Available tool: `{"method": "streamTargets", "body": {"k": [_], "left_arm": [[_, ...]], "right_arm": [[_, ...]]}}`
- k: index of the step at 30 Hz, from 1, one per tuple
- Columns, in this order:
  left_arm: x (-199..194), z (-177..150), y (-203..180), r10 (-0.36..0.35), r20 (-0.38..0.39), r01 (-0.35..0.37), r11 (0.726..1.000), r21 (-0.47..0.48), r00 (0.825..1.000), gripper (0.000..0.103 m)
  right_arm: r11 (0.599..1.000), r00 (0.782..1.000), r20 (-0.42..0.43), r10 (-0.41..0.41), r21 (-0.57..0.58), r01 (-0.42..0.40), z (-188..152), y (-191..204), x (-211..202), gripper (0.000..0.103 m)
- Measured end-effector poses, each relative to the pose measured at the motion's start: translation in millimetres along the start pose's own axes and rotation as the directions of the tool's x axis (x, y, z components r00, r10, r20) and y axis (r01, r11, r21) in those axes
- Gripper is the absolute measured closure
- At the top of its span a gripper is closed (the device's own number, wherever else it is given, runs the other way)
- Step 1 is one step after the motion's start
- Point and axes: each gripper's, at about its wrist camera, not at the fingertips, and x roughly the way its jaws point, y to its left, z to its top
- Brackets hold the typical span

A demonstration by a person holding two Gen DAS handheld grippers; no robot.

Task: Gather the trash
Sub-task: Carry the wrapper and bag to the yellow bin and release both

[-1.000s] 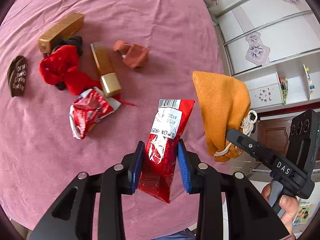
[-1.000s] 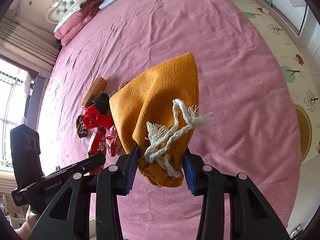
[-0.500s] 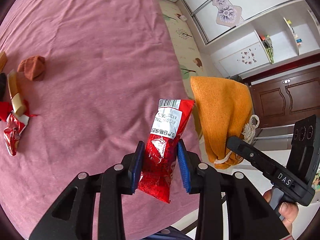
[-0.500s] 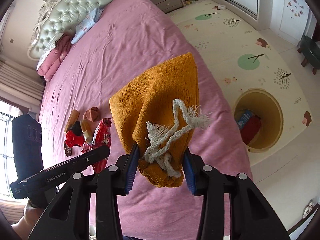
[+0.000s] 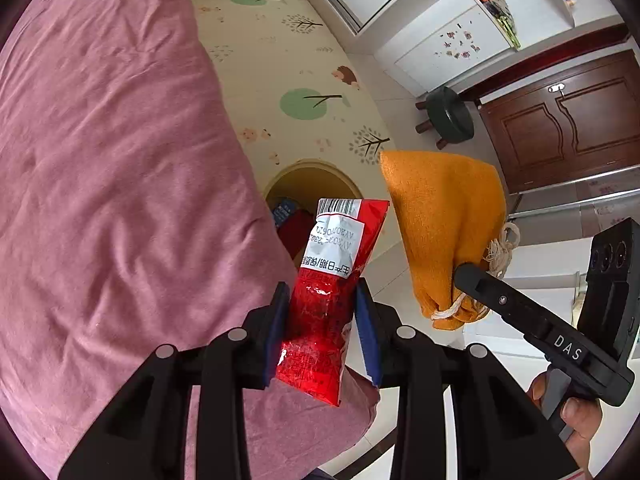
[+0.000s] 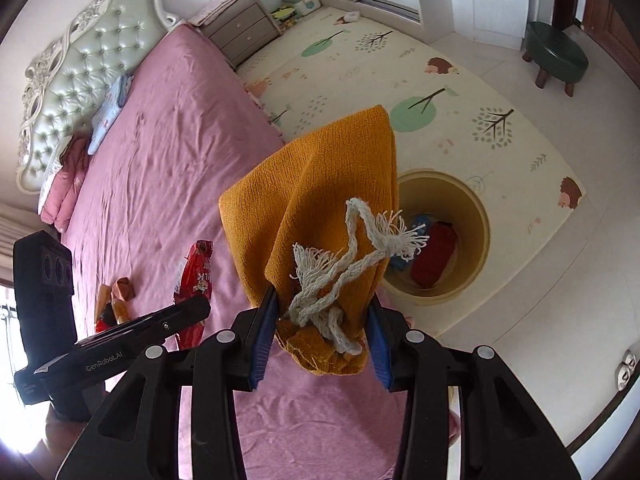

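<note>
Red snack wrapper [image 5: 332,300] sits clamped upright betw. the blue pads of the left gripper [image 5: 322,328], held over the corner of the pink bed [image 5: 120,160] w/ its barcode end up. Right gripper [image 6: 322,332] is clenched on an orange cloth pouch [image 6: 320,200] at its gathered neck, white drawstring [image 6: 348,264] dangling across the front, pouch hanging just right of the wrapper. Further out, a yellow round bin [image 6: 476,208] stands on the patterned floor mat [image 6: 460,80] beside the bed, red & blue items inside; more trash [image 6: 120,300] lies on the bed, & a green stool [image 6: 556,52] stands farther off.
</note>
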Motion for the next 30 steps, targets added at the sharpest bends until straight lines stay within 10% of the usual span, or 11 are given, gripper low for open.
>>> {"method": "streamTargets", "body": {"k": [12, 14, 16, 30], "left_arm": [[68.0, 50.2, -59.3, -0.031, -0.053, 0.034, 0.997, 0.065, 0.998, 0.068], [76.6, 58.4, -66.9, -0.023, -0.056, 0.028, 0.997, 0.078, 0.998, 0.058], [84.4, 65.2, -73.8, -0.007, -0.06, 0.013, 0.995, 0.097, 0.998, 0.025], [67.1, 61.1, -58.2, 0.072, -0.052, -0.065, 0.99, 0.123, 0.996, 0.023]], "right_arm": [[0.993, 0.997, 0.03, -0.075, 0.095, 0.071, 27.7, -73.3, 9.4, 0.058], [0.991, 0.997, 0.031, -0.069, 0.118, 0.065, 32.5, -84.2, 11.3, 0.054], [0.987, 0.995, 0.059, -0.086, 0.142, 0.077, 37.2, -92.9, 7.7, 0.043], [0.993, 0.995, 0.065, -0.076, 0.093, 0.07, 45.9, -73.4, -1.4, 0.042]]}}
